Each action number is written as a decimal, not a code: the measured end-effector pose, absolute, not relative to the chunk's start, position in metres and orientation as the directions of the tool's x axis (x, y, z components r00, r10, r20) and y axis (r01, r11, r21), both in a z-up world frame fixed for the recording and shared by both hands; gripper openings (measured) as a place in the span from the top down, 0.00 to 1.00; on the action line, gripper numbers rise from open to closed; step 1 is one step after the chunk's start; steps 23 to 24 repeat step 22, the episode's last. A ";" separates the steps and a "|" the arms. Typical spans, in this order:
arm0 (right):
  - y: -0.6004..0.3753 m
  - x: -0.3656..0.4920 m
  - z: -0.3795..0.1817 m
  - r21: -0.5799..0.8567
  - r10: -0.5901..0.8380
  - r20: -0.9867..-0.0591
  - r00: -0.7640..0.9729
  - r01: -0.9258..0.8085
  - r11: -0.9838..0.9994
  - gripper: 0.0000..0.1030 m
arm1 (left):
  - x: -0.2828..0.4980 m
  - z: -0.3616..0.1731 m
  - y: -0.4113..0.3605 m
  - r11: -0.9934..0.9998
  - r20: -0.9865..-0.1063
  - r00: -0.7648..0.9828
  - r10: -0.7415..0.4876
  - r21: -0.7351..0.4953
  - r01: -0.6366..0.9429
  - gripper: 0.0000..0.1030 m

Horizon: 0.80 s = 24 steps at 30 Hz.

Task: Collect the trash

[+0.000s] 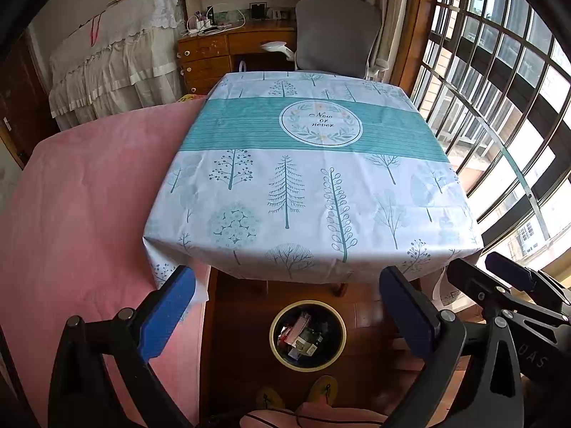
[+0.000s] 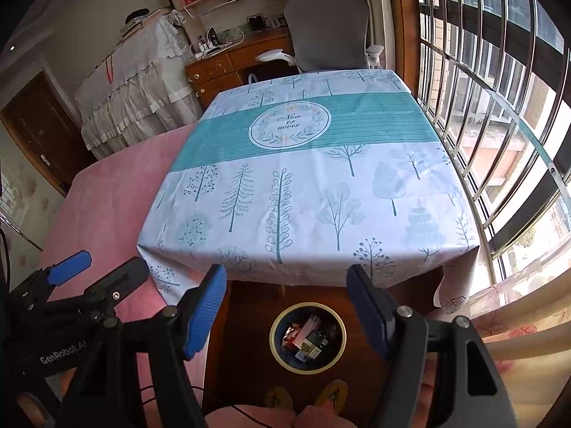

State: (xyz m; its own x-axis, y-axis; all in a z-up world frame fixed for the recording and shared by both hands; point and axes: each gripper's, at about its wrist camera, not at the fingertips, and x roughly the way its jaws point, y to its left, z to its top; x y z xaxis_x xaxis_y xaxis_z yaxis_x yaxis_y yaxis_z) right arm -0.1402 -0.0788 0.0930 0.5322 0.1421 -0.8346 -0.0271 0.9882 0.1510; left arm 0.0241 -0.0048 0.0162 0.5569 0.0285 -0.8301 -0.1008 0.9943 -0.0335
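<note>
A round bin with a yellow rim [image 1: 274,342] stands on the wooden floor below the table's near edge, with several pieces of wrapper trash [image 1: 301,337] inside. It also shows in the right wrist view [image 2: 273,339], with the trash [image 2: 307,339] in it. My left gripper [image 1: 285,310] is open and empty, held above the bin. My right gripper [image 2: 285,306] is open and empty too, beside the left one. The right gripper shows at the right edge of the left wrist view [image 1: 506,278]. The table [image 1: 307,185] carries a tree-print cloth with nothing on it.
A pink-covered bed [image 1: 89,214] lies to the left of the table. A grey office chair [image 1: 335,35] and a wooden desk [image 1: 214,53] stand behind it. Barred windows [image 1: 499,107] run along the right. Yellow slippers [image 1: 323,388] show by the bin.
</note>
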 end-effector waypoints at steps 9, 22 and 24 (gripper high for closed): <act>-0.079 -0.140 0.093 0.152 0.142 -0.835 0.532 -0.026 0.988 0.32 | 0.024 0.015 -0.004 0.994 -0.831 0.555 0.029 -0.033 -0.100 0.01; -0.081 -0.140 0.087 0.163 0.156 -0.839 0.521 -0.031 0.986 0.32 | 0.023 0.009 -0.012 0.993 -0.841 0.539 0.043 -0.024 -0.116 0.01; -0.081 -0.140 0.087 0.163 0.156 -0.839 0.521 -0.031 0.986 0.32 | 0.023 0.009 -0.012 0.993 -0.841 0.539 0.043 -0.024 -0.116 0.01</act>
